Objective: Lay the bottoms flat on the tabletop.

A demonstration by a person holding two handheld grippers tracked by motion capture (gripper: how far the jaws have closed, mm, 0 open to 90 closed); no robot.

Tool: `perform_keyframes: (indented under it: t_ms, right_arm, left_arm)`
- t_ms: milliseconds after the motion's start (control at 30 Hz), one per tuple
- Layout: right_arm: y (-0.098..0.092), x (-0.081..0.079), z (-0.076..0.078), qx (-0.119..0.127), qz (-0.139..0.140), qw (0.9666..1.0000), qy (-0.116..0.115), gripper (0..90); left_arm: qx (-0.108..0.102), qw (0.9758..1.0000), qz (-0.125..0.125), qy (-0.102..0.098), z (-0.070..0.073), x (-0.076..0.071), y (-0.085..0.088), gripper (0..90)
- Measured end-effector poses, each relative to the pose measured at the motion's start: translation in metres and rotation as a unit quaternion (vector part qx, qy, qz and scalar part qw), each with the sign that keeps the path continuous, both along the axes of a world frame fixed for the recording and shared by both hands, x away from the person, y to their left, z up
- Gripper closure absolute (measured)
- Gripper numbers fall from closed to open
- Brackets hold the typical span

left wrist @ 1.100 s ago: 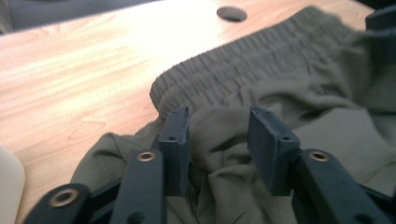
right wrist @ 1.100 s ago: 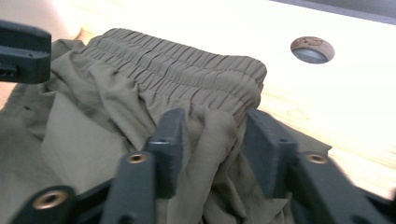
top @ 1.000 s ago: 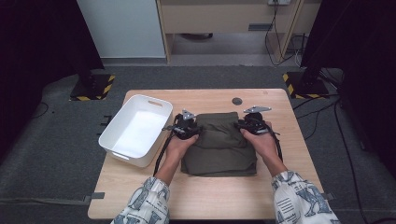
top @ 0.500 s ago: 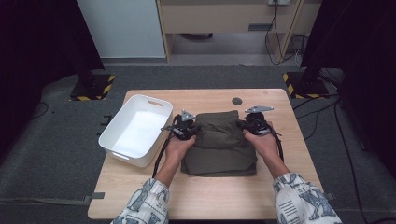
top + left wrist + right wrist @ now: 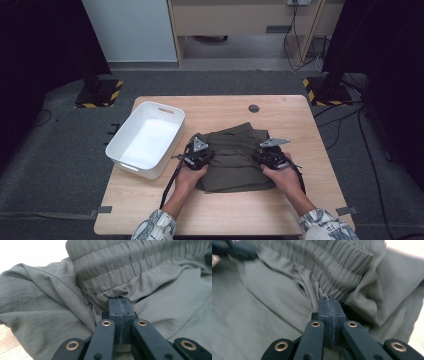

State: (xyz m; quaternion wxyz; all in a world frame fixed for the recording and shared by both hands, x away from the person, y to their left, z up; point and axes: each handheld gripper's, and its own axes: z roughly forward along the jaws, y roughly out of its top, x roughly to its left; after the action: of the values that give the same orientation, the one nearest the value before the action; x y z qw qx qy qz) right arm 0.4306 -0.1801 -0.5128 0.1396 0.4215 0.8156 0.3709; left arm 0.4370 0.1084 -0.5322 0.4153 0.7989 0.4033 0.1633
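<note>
Wooden table [image 5: 220, 212], bare at the near edge; a person's two forearms enter at 6 o'clock in the high view. Left gripper [image 5: 198, 152] and right gripper [image 5: 272, 151] sit level with each other on either flank of the folded olive trousers [image 5: 231, 170], left at roughly 9 o'clock of the bundle, right at 3 o'clock. Both pairs of jaws are pressed fully together; the jaws have just been closing, and cloth is caught in each. In the left gripper view the left gripper's tips [image 5: 119, 305] bite the gathered fabric just under the elastic waistband [image 5: 140, 262]; the right gripper view shows the right gripper [image 5: 329, 305] pinching the same band's lower edge from the opposite end. Key relation: the waistband runs 9-to-3 between the two grippers, so the bundle's long axis lies across the person, and neither hand is nearer; the grip looks symmetric. Judgement: any lift or carry must keep both hands level or the folds will slip. Further out, at 10 o'clock of the trousers, a white bin [image 5: 127, 162] stands just beside them, open side up. A dark round disc [image 5: 254, 108] lies at 12 o'clock, well apart.
</note>
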Motion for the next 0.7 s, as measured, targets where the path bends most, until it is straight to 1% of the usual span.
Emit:
perform_keyframes:
  t_ms: [33, 100, 167, 233, 267, 300, 333, 400, 500, 567, 633, 667, 700]
  right_arm:
    - [-0.001, 0.001, -0.003, 0.002, -0.004, 1.0, 0.004, 90.0]
    - [-0.002, 0.003, -0.007, -0.002, -0.005, 1.0, 0.002, 90.0]
    - [-0.002, 0.005, -0.008, 0.005, -0.009, 0.9999, 0.01, 89.9]
    - [-0.002, 0.006, -0.008, 0.005, -0.013, 0.9998, 0.011, 88.8]
    - [-0.002, 0.006, -0.007, 0.009, -0.014, 0.9998, 0.013, 85.9]
    - [-0.002, 0.006, -0.005, 0.011, -0.013, 0.9998, 0.011, 80.8]
    - [-0.002, 0.006, -0.002, 0.019, -0.017, 0.9996, 0.011, 75.1]
    - [-0.003, 0.006, 0.006, 0.032, -0.019, 0.9993, 0.001, 67.7]
    - [-0.005, 0.006, 0.018, 0.04, -0.024, 0.9988, -0.011, 58.9]
    - [-0.006, 0.008, 0.027, 0.047, -0.027, 0.9983, -0.019, 53.9]
    - [-0.007, 0.013, 0.037, 0.054, -0.026, 0.9978, -0.028, 52.4]
    - [-0.006, 0.016, 0.041, 0.054, -0.027, 0.9976, -0.036, 51.3]
    - [-0.005, 0.02, 0.045, 0.055, -0.03, 0.9973, -0.038, 50.1]
  left_arm:
    - [0.002, 1.0, 0.0, -0.001, 0.0, 0.0, 0.0, 89.4]
    - [0.005, 1.0, 0.0, -0.005, 0.0, -0.001, -0.001, 89.3]
    - [0.009, 0.9999, -0.001, -0.009, -0.001, -0.002, -0.002, 89.3]
    - [0.013, 0.9999, -0.001, -0.01, -0.001, -0.002, -0.002, 89.3]
    - [0.013, 0.9999, -0.001, -0.009, -0.001, -0.002, -0.002, 89.3]
    - [0.013, 0.9999, -0.001, -0.009, -0.001, -0.002, -0.002, 89.3]
    - [0.012, 0.9999, -0.001, -0.008, -0.001, -0.002, -0.002, 89.3]
    - [0.009, 0.9999, 0.001, -0.008, -0.001, -0.002, -0.002, 89.3]
    - [0.008, 1.0, 0.001, -0.006, -0.001, -0.001, -0.002, 89.3]
    - [0.006, 1.0, 0.001, -0.005, -0.001, -0.001, -0.001, 89.3]
    - [0.007, 1.0, 0.001, -0.005, -0.001, -0.001, -0.001, 89.3]
    - [0.006, 1.0, 0.001, -0.005, -0.001, -0.001, -0.001, 89.3]
    - [0.006, 1.0, 0.002, -0.004, -0.001, -0.001, -0.001, 89.3]
